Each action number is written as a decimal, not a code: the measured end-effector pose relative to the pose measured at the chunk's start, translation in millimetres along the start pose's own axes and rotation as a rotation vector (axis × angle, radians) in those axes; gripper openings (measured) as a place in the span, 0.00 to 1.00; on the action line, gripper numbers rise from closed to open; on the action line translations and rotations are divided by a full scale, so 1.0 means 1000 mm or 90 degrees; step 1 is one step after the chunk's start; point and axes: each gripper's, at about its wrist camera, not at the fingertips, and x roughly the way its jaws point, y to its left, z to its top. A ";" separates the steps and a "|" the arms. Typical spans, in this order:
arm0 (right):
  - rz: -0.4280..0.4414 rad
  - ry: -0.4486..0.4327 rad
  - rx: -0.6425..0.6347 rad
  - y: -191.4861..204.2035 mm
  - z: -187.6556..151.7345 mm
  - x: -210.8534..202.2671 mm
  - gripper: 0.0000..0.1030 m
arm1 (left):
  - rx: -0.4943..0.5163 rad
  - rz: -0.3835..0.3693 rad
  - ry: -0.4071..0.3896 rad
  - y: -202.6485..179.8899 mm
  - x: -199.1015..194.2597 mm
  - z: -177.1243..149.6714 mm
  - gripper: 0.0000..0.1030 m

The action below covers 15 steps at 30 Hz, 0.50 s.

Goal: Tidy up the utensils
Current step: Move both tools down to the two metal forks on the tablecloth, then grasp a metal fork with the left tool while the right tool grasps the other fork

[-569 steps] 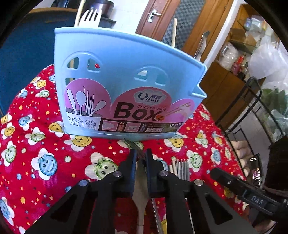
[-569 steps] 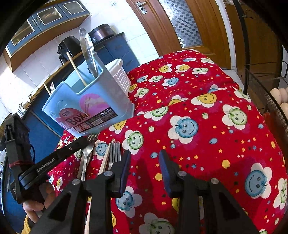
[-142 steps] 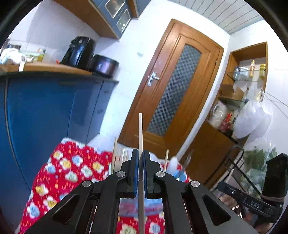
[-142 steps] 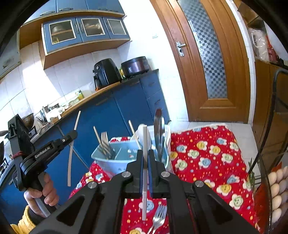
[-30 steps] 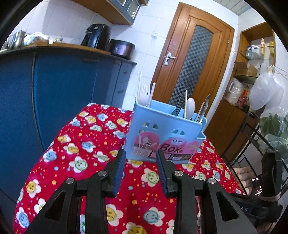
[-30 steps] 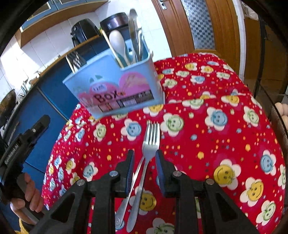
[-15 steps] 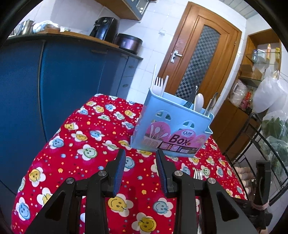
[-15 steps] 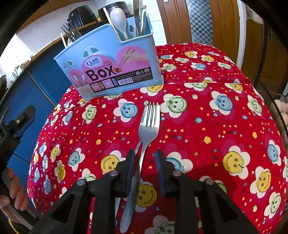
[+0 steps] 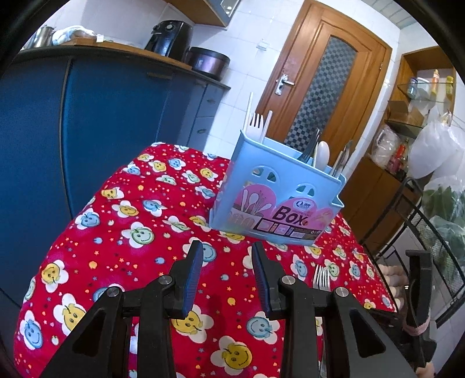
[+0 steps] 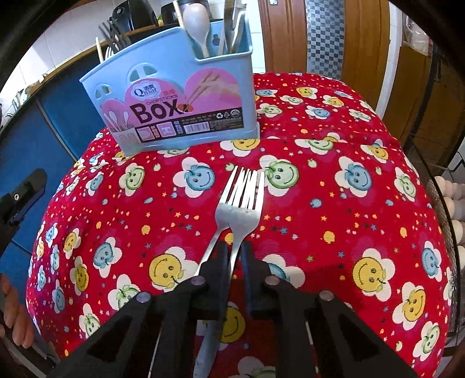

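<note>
Right claw: the right claw (image 10: 233, 251) points down at the desk, its jaws closing around the neck of the right-hand fork (image 10: 242, 209); a narrow gap still shows on each side of the stem, so the pads do not yet press on it.
Forks: two steel forks lie side by side, heads overlapping, tines toward the utensil box; the left-hand fork (image 10: 221, 215) has its handle running under the right claw's left finger. In the left wrist view only fork tines (image 9: 322, 277) show, past the left claw's right finger.
Left claw: the left claw (image 9: 227, 263) hovers above the cloth, jaws apart and empty, its blue pads (image 9: 194, 276) facing each other.
Utensil box: the pale blue chopsticks box (image 10: 180, 96) stands upright on the desk beyond the forks, label reading "BOX" toward both cameras.
Box contents: a white spoon (image 10: 197, 23) and steel utensils in the right compartment; dark forks and a chopstick toward the left; a white plastic fork (image 9: 255, 123) at the far left end.
Desk: covered by a red cloth with smiley flowers (image 10: 363, 203).
Surroundings: blue cabinets (image 9: 101, 116), a wooden door (image 9: 322, 87), eggs in a wire rack (image 10: 453, 203).
</note>
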 end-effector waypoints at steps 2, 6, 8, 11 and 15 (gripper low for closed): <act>0.007 -0.006 0.018 -0.006 -0.001 -0.002 0.07 | 0.004 0.000 0.005 -0.002 0.001 -0.001 0.34; 0.018 -0.020 0.049 -0.021 -0.003 -0.009 0.05 | 0.019 0.001 0.016 -0.009 0.002 -0.003 0.34; 0.015 -0.027 0.061 -0.029 -0.004 -0.013 0.05 | 0.028 0.000 0.026 -0.014 0.005 -0.005 0.34; 0.006 -0.035 0.073 -0.040 -0.005 -0.017 0.05 | 0.037 -0.012 0.048 -0.024 0.010 -0.008 0.34; 0.014 -0.033 0.087 -0.052 -0.007 -0.018 0.05 | 0.053 -0.035 0.086 -0.041 0.020 -0.015 0.34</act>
